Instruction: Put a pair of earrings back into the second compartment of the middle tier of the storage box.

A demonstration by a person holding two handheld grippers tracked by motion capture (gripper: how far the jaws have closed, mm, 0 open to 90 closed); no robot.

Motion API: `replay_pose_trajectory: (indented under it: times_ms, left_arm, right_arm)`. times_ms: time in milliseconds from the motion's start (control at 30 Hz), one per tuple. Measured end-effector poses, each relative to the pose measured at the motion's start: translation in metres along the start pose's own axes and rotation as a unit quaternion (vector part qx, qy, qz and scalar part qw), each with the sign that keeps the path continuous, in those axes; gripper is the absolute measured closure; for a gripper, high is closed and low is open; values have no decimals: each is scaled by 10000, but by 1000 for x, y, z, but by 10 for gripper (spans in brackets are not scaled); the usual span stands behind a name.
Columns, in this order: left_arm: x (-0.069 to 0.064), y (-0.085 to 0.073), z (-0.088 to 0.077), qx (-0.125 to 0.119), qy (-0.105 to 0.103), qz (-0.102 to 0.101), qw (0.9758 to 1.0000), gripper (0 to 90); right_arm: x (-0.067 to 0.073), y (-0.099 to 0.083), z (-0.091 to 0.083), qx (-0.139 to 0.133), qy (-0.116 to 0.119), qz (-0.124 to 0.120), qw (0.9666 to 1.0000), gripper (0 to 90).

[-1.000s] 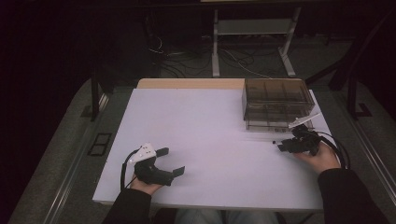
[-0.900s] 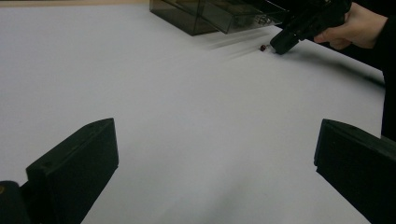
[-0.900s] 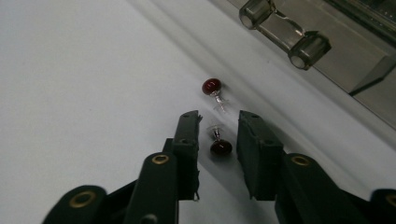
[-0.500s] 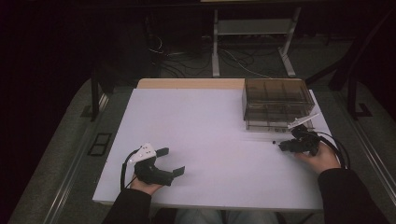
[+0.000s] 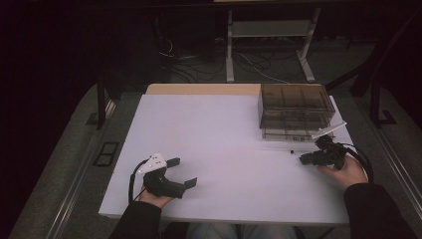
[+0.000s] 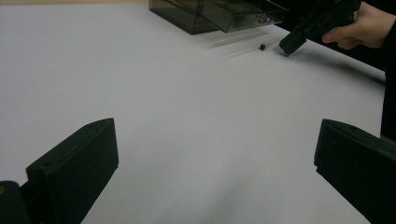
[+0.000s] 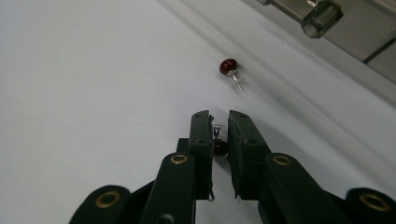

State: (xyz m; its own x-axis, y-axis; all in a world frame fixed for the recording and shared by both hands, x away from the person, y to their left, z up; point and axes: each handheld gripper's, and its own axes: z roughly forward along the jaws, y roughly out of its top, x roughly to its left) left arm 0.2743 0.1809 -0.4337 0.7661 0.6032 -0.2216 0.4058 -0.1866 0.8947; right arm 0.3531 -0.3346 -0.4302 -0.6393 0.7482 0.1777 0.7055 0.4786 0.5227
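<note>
Earring (image 7: 218, 145), dark red with a metal post, sits pinched in my right claw (image 7: 219, 122), low over the white surface (image 5: 224, 134). Its twin (image 7: 229, 67) lies loose just ahead, short of the clear box (image 5: 294, 110), probably their destination. My left claw (image 5: 180, 172) rests spread and empty, well apart, likely on standby.

We see the high view dim, its surroundings nearly black, while the white bench (image 5: 234, 149) takes soft light from above. In the right gripper view the right tool (image 7: 220, 122) is sharp and casts a faint shadow rightward; the clear box (image 7: 336, 21) beyond it blurs. In the left gripper view the left tool (image 6: 215, 158) looms soft-edged.
</note>
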Motion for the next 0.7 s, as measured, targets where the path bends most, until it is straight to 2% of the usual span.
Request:
replay_pose_trajectory:
  times_ms: [333, 700]
  left_arm:
    - [0, 0, 0, 2, -2, -7, 10000, 0]
    - [0, 0, 0, 1, -11, -4, 10000, 0]
  right_arm:
    - [7, 7, -23, -172, 135, -65, 9997, 792]
    - [7, 24, -49, -325, 115, -129, 9993, 792]
